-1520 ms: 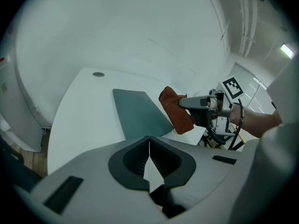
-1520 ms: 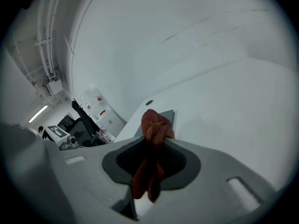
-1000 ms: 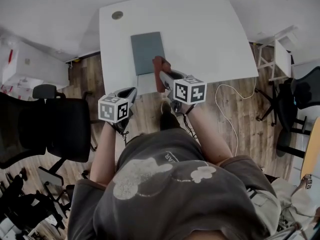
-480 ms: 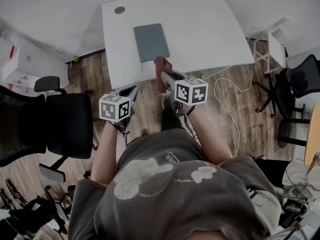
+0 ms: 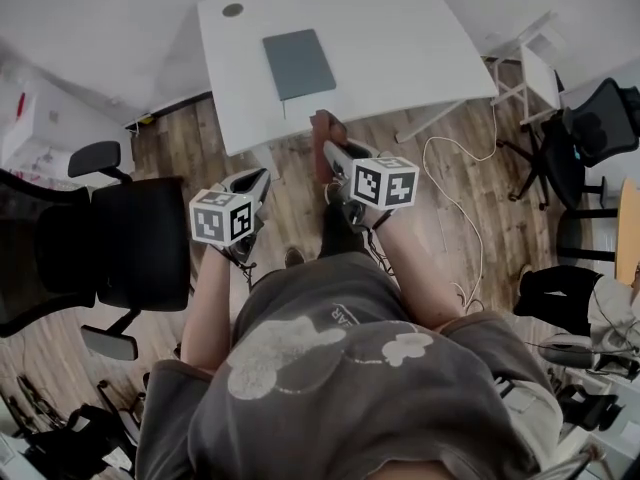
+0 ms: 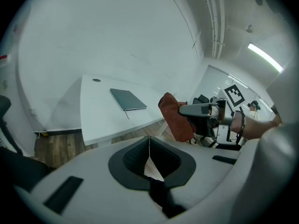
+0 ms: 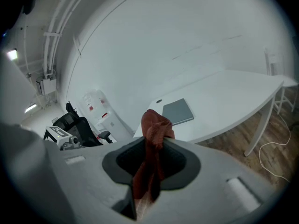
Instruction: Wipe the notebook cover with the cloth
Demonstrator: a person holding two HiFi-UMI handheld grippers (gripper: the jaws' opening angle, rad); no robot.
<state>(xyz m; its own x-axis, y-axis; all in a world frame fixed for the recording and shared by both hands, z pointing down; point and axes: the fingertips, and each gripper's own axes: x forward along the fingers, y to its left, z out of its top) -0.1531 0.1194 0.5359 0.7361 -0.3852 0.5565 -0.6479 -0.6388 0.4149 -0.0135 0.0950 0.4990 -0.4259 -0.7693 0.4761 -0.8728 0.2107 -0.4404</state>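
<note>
A grey notebook (image 5: 299, 63) lies flat on the white table (image 5: 400, 38), also seen as the notebook (image 6: 128, 99) and the notebook (image 7: 178, 111). My right gripper (image 5: 328, 146) is shut on a rust-red cloth (image 5: 320, 128); the cloth (image 7: 152, 148) hangs bunched between its jaws, and the cloth (image 6: 175, 117) shows from the side in the left gripper view. It is held above the floor, short of the table's near edge. My left gripper (image 5: 258, 183) is shut with nothing in it, lower left of the right one.
A black office chair (image 5: 110, 248) stands at the left over wooden floor. More chairs (image 5: 590, 138) and a white stool (image 5: 535, 68) are at the right. A cable (image 5: 460, 198) trails on the floor. A round grommet (image 5: 233, 10) sits at the table's far left corner.
The table and notebook have slid further away in the head view as the person backed off. Both grippers keep the same pose, the cloth still in the right one.
</note>
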